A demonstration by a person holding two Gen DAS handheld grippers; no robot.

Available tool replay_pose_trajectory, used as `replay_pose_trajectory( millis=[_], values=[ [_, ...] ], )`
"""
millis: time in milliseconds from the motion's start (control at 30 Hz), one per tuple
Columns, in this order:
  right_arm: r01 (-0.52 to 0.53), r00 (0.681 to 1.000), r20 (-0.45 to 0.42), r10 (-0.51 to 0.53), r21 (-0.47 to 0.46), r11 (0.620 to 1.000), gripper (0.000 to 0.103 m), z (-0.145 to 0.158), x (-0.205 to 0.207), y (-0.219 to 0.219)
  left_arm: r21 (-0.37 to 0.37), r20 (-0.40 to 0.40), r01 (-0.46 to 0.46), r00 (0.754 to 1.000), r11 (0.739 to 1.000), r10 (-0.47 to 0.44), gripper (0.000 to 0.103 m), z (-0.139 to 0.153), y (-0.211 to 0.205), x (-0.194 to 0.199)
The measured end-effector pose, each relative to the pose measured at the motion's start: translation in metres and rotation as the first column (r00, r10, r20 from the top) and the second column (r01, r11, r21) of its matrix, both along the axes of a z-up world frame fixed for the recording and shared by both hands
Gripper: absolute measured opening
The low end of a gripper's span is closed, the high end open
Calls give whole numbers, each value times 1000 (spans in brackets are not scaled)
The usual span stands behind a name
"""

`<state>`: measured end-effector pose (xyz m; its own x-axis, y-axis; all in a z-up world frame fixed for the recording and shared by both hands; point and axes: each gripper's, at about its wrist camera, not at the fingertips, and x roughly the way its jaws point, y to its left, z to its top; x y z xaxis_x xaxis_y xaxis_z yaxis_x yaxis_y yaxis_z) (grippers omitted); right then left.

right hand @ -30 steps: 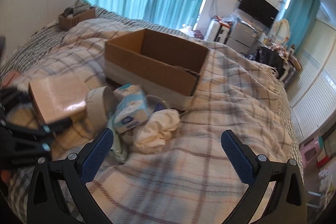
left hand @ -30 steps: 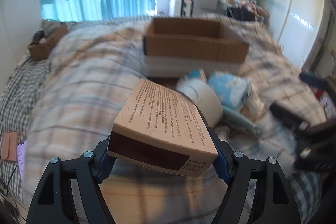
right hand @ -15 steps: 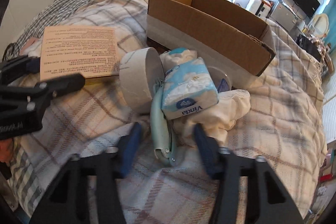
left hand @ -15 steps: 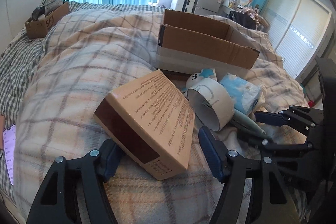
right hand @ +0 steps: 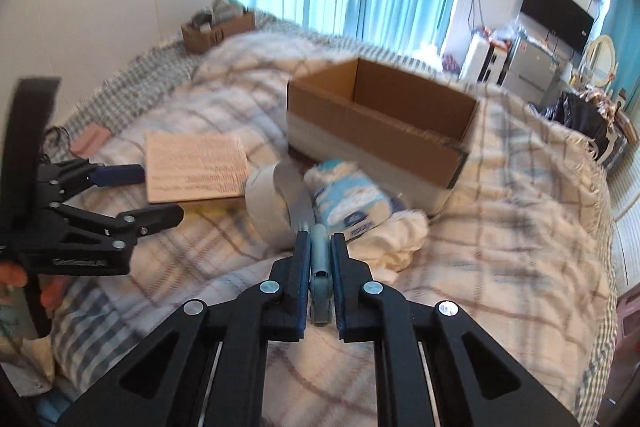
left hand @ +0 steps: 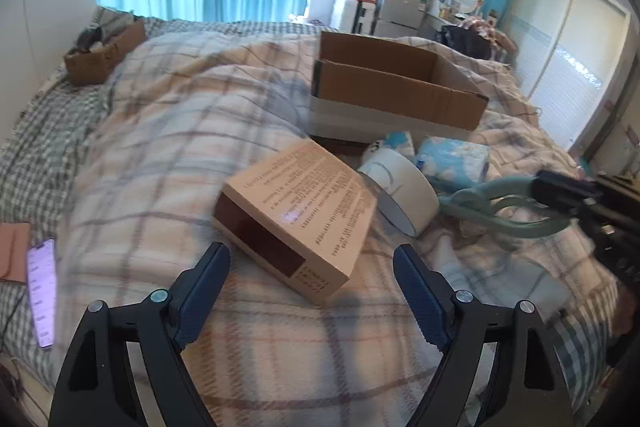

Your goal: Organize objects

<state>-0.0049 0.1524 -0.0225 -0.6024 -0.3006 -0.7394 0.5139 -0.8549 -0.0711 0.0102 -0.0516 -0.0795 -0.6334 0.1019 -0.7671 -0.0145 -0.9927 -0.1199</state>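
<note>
A tan printed box (left hand: 296, 203) lies on the plaid blanket. Its near corner reaches between my left gripper's (left hand: 311, 267) fingers, whose jaws are opening and whose pads stay clear of it. My right gripper (right hand: 320, 247) is shut on pale green scissors (right hand: 320, 267) and holds them a little above the blanket. In the left wrist view the scissors (left hand: 500, 203) hang from it at the right. Close by lie a white tape roll (left hand: 400, 191), a blue tissue pack (left hand: 452, 159) and a white cloth (right hand: 400, 231). Behind them stands an open cardboard box (left hand: 400, 99).
A small cardboard box (left hand: 104, 55) with clutter sits at the bed's far left corner. A phone (left hand: 40, 291) and a pink card (left hand: 14, 251) lie at the left edge. Wardrobe doors and a cluttered desk with a TV stand beyond the bed.
My left gripper let go of the tan box, which now rests on the blanket, and its jaws widened. My right gripper dropped to the pile, closed on the green scissors and lifted them.
</note>
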Motion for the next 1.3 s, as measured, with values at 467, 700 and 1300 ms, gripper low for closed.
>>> replay_pose_trajectory(
  millis=[467, 700, 1300],
  values=[
    [7, 993, -113, -14, -66, 998, 10, 46, -6, 35, -148, 31, 34, 999, 988, -29, 99, 4, 9, -21],
    [4, 993, -114, -13, -79, 997, 10, 50, -13, 43, -259, 102, 104, 992, 960, -80, 99, -17, 27, -44],
    [52, 983, -173, -67, -89, 995, 10, 83, -22, 56, -267, -9, 185, 981, 946, -195, 89, 38, 49, -30]
  ],
)
